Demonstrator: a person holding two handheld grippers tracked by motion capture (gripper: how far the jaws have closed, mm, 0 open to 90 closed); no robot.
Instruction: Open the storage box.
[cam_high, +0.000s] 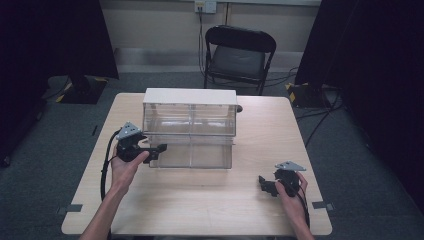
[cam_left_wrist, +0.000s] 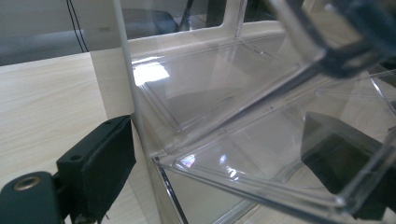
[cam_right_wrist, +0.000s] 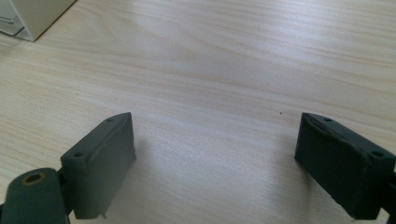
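Note:
A clear plastic drawer box (cam_high: 190, 117) with a white top stands at the middle of the wooden table (cam_high: 200, 210). Its lower clear drawer (cam_high: 195, 156) sticks out toward me. My left gripper (cam_high: 159, 150) is at the drawer's front left corner. In the left gripper view the left gripper (cam_left_wrist: 215, 177) is open and straddles the drawer's clear rim (cam_left_wrist: 243, 184); one finger (cam_left_wrist: 100, 168) is outside and the other shows through the plastic. My right gripper (cam_high: 263, 184) hovers low over bare table at the front right. It (cam_right_wrist: 215, 158) is open with nothing between its fingers.
A black folding chair (cam_high: 239, 50) stands behind the table's far edge. Black curtains hang at both sides, and cables lie on the floor at the right. A white corner of the box (cam_right_wrist: 32, 16) sits at the top left of the right gripper view.

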